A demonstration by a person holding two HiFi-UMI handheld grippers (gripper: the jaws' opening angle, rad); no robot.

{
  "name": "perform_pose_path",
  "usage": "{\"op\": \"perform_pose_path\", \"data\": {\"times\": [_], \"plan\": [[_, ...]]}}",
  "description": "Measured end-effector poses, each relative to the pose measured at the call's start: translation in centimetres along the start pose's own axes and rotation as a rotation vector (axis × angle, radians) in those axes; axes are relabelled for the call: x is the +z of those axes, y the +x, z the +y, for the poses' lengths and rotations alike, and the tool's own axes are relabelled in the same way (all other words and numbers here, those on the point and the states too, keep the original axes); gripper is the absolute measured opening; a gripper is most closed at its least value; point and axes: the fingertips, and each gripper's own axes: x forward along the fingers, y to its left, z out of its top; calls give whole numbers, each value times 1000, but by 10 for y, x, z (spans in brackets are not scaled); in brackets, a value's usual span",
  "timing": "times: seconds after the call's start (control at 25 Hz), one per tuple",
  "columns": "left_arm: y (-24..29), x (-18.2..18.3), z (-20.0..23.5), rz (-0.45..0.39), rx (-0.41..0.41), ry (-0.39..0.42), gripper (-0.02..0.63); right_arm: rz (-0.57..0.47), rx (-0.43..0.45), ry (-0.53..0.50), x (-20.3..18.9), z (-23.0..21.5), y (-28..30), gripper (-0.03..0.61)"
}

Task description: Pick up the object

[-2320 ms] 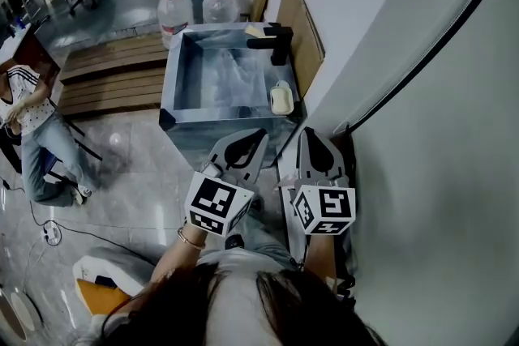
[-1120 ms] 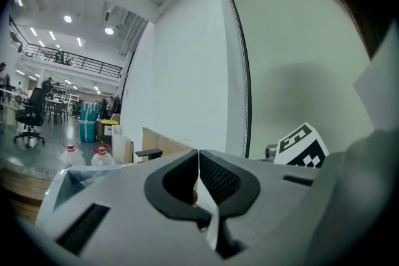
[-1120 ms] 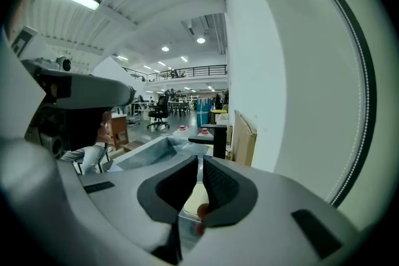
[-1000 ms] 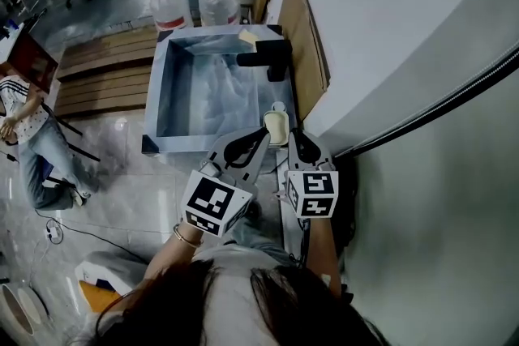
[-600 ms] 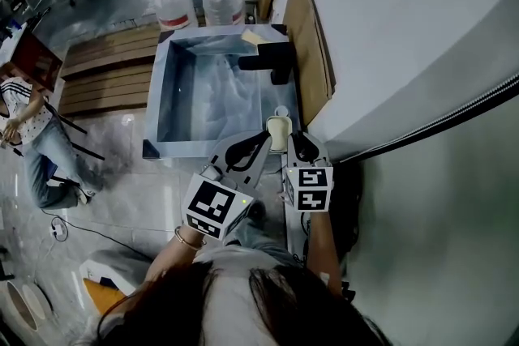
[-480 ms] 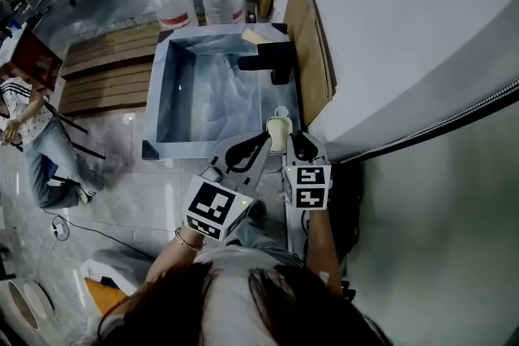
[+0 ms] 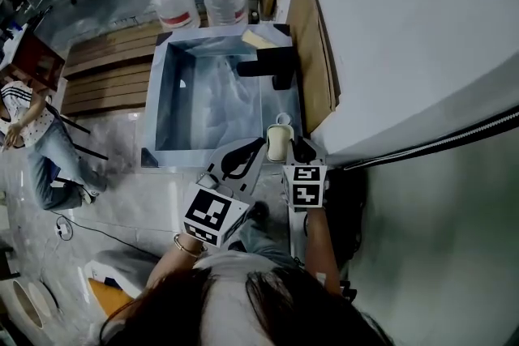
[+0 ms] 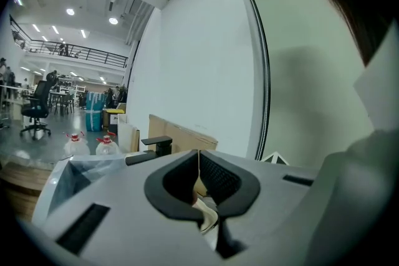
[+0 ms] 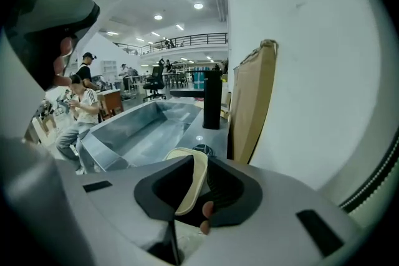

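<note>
Dish (image 7: 278, 143) points lengthwise away, clamped in right gripper (image 9: 197, 176).

Cardboard sheet (image 7: 315, 53) and black tap (image 7: 274, 63) crowd the right rim; the sink (image 7: 156, 101) lies open leftward

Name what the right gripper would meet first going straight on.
Probably the faucet: the right gripper, fingers shut on the dish, points along the sink ledge toward it, though depth is unclear.
</note>
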Motion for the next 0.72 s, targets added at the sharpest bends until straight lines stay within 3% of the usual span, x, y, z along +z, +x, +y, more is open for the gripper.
{"op": "perform_pose_path", "data": {"times": [0.72], "plan": [[21, -21, 27, 61, 26, -38, 9, 176, -11, 29, -29, -9, 44, 71]]}}
